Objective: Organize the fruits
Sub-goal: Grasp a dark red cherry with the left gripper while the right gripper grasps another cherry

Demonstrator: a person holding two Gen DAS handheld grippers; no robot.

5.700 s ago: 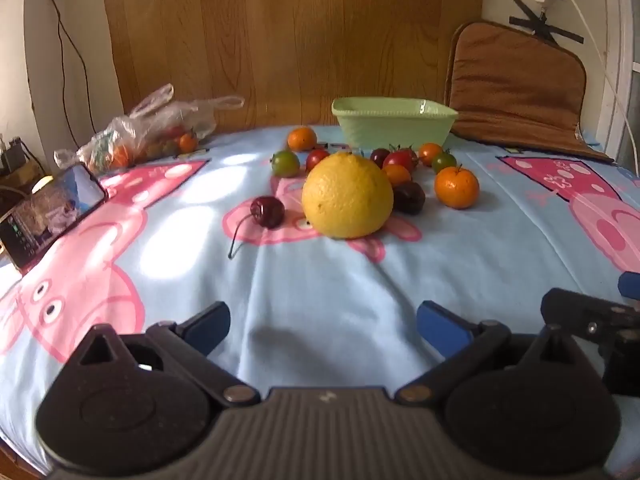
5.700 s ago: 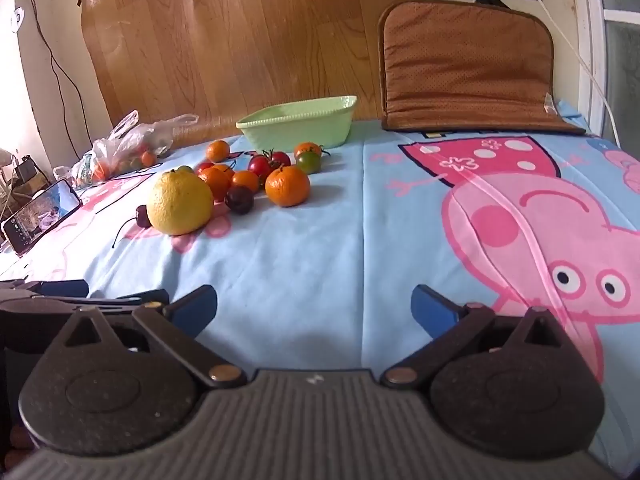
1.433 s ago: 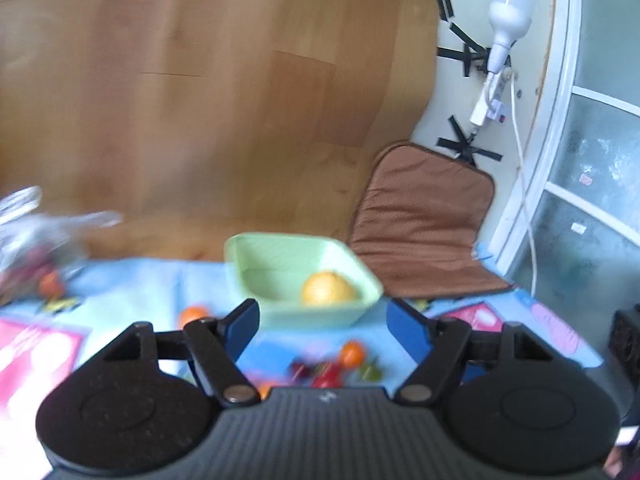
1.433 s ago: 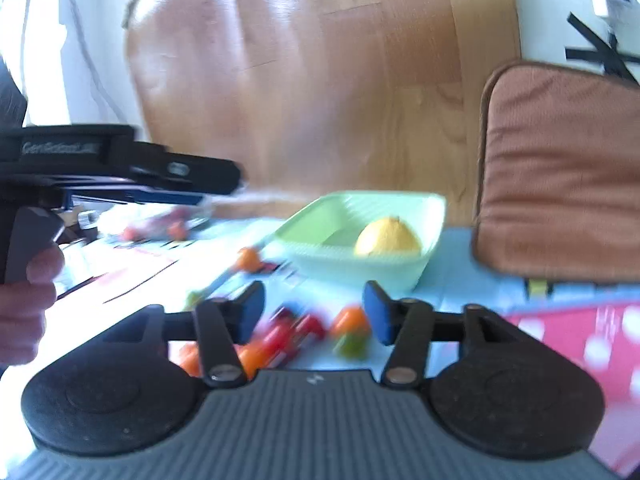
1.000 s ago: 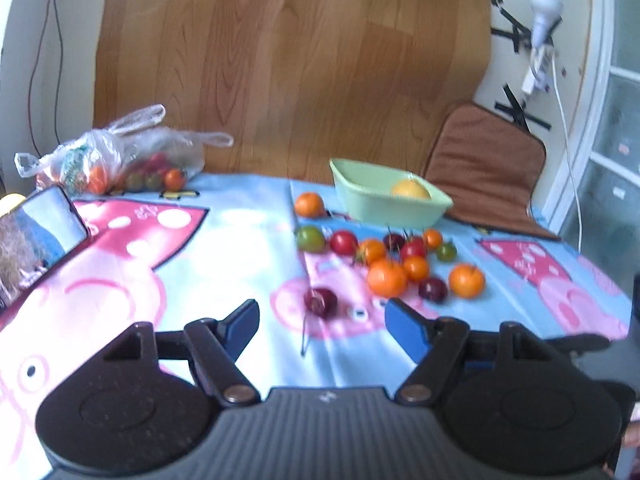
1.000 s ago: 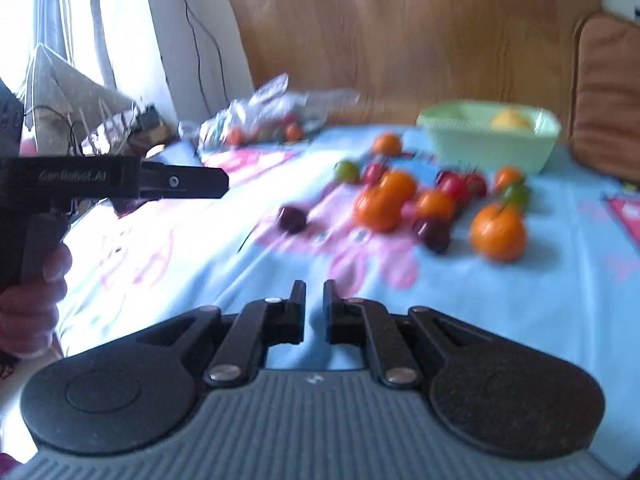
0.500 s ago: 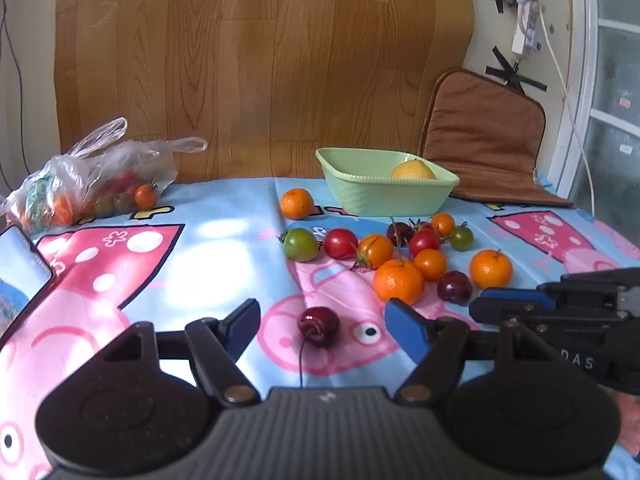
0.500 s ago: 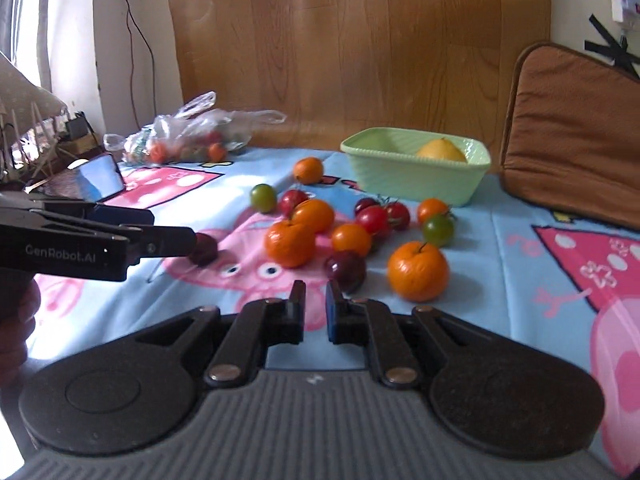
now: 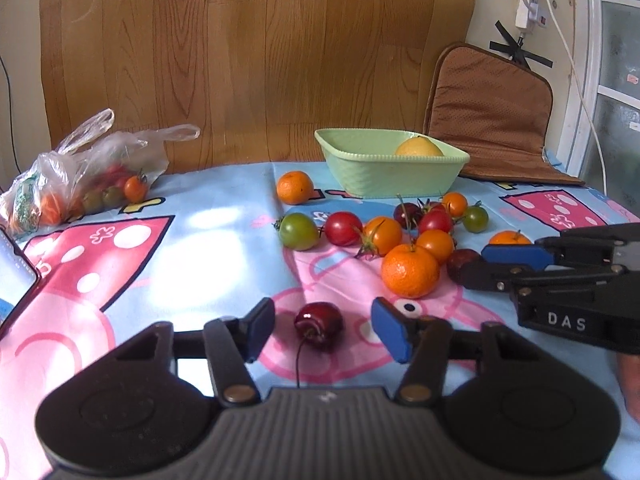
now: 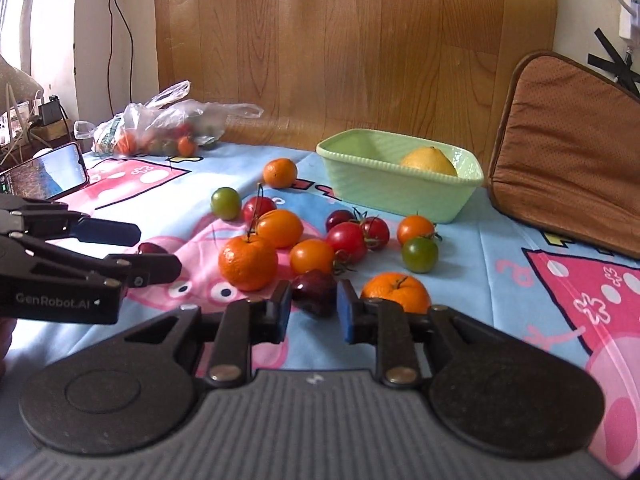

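Now logged: my left tongs (image 9: 323,330) closing, narrower than a moment ago, around the stemmed dark-red cherry (image 9: 319,320) untouched at twelve o'clock; right tongs (image 10: 313,312) parting narrowly around a dark plum (image 10: 313,291); both fruits remain outside the pale-green ribbed bowl (image 10: 400,192).

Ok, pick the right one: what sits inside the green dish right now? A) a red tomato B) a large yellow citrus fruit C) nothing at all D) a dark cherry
B: a large yellow citrus fruit rests inside the green dish, seen over its rim in both wrist views, while the tomatoes, oranges and cherries lie outside it on the cloth.
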